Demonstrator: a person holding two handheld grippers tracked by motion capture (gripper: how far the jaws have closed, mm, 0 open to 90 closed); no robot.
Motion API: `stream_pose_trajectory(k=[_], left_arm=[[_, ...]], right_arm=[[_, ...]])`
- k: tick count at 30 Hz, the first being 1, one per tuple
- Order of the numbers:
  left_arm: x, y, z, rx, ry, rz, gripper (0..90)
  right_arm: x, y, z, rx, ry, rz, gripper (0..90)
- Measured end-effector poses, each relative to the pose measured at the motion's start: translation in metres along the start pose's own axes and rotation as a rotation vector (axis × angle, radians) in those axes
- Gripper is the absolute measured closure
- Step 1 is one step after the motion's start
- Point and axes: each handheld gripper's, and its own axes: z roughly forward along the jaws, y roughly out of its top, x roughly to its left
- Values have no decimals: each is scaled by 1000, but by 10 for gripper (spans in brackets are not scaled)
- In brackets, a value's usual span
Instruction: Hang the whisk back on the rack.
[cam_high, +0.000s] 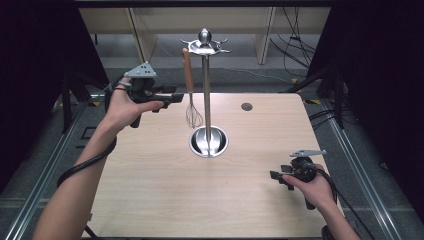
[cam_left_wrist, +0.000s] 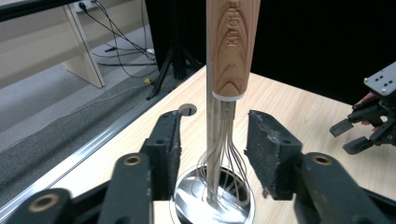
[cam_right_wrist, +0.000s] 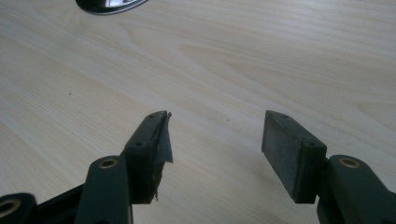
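Whisk (cam_high: 190, 95) is seen hung by its wooden handle from the rack (cam_high: 206, 90) at mid-desk (cam_high: 150, 190), so hanging is judged done and only withdrawal is left. Left claw (cam_left_wrist: 212, 140) is spread open around the steel wires without touching; right claw (cam_right_wrist: 215, 135) is held open, empty, low over the desk.

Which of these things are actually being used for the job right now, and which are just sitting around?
In use:
- whisk with a wooden handle, hanging from the stand
- metal stand with its round base
- left gripper, open, jaws either side of the whisk's wires without touching

Just around:
- right gripper, open over bare table
- round hole in the tabletop
- cables on the floor behind
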Motion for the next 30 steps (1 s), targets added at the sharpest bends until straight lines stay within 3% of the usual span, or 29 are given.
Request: stream_pose_trajectory(k=[1,4,12,24,30], left_arm=[[-1,-1,-3,-7,0,-4,504],[-4,-6,-9,-37,-1,-28,470],[-14,-19,-23,-63,37,-38,386],[-27,-41,-40,-81,75,-59,368],[-33,-52,-44,-69,74,-59,371]], right_arm=[[2,0,-1,0,-48,-2,420],[1,0,-1,14,-48,-2,419],[2,1,-1,16,-50,-5,420],[2,1,-1,16,-58,-14,419],[2,1,-1,18,-51,-2,419]])
